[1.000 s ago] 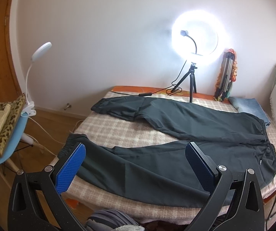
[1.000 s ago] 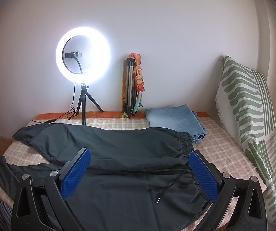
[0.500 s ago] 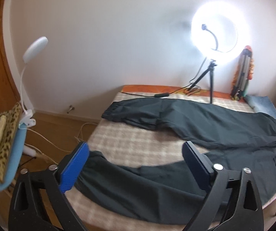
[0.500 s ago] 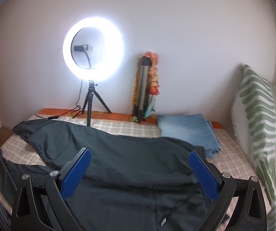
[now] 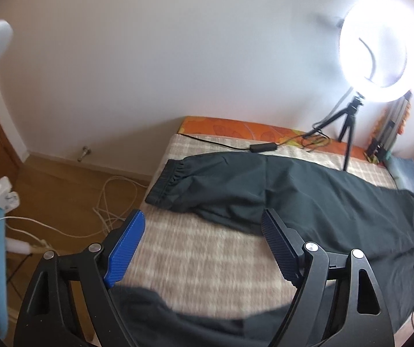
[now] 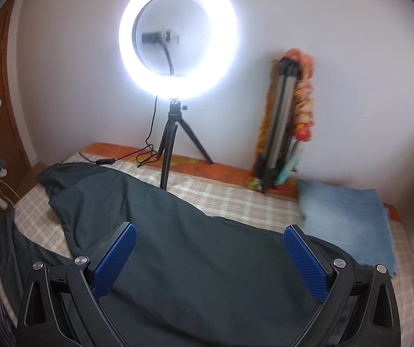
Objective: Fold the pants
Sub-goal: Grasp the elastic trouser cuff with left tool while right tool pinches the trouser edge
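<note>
My left gripper [image 5: 202,247] hangs wide open over the checked bed cover [image 5: 207,260], nothing between its pads. My right gripper [image 6: 211,256] is spread just as wide above the dark pants [image 6: 201,248], which lie flat across the bed. Beyond them: folded blue cloth [image 6: 345,219], then the ring light [image 6: 178,40] by the wall.

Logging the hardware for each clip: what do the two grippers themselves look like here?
Both match. The left gripper and right gripper have black plastic frames with triangular cut-outs and silver round screw heads, and each finger carries a blue ribbed pad. No cables, markings or sleeves show.
</note>
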`<state>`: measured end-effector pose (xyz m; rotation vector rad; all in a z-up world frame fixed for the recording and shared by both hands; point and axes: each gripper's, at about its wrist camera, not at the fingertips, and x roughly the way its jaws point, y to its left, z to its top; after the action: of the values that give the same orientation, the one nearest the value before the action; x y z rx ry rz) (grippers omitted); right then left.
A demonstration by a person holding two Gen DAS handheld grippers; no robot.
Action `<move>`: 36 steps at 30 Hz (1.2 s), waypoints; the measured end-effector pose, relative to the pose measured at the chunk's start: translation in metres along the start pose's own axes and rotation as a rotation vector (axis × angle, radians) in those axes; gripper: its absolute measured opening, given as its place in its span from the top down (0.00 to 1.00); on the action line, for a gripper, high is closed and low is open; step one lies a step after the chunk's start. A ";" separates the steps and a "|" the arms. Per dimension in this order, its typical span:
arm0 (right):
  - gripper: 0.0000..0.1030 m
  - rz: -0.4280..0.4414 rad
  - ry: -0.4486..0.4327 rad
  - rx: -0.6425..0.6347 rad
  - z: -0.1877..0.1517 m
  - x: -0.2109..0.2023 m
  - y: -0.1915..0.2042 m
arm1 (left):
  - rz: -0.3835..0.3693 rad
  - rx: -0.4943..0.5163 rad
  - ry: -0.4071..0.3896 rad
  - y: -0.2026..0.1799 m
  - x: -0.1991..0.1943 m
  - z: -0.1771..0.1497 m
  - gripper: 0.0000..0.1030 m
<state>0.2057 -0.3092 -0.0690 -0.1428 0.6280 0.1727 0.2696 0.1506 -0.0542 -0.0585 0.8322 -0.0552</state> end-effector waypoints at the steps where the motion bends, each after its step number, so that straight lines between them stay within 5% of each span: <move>1: 0.00 0.016 0.016 -0.006 0.003 0.012 0.000 | -0.008 -0.014 0.011 0.005 0.010 0.006 0.20; 9: 0.02 0.091 0.162 -0.033 0.018 0.105 0.007 | -0.075 -0.153 0.115 0.042 0.090 0.045 0.21; 21: 0.05 0.095 0.311 -0.014 0.021 0.203 -0.007 | -0.001 -0.179 0.234 0.058 0.196 0.062 0.21; 27: 0.04 0.118 0.369 -0.035 0.017 0.236 -0.005 | 0.067 -0.097 0.261 0.049 0.219 0.055 0.21; 36: 0.03 0.151 0.430 -0.122 0.011 0.259 0.008 | 0.109 0.023 0.231 0.033 0.223 0.048 0.77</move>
<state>0.4169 -0.2688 -0.2147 -0.2538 1.0587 0.3313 0.4560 0.1694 -0.1886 0.0156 1.0639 0.0313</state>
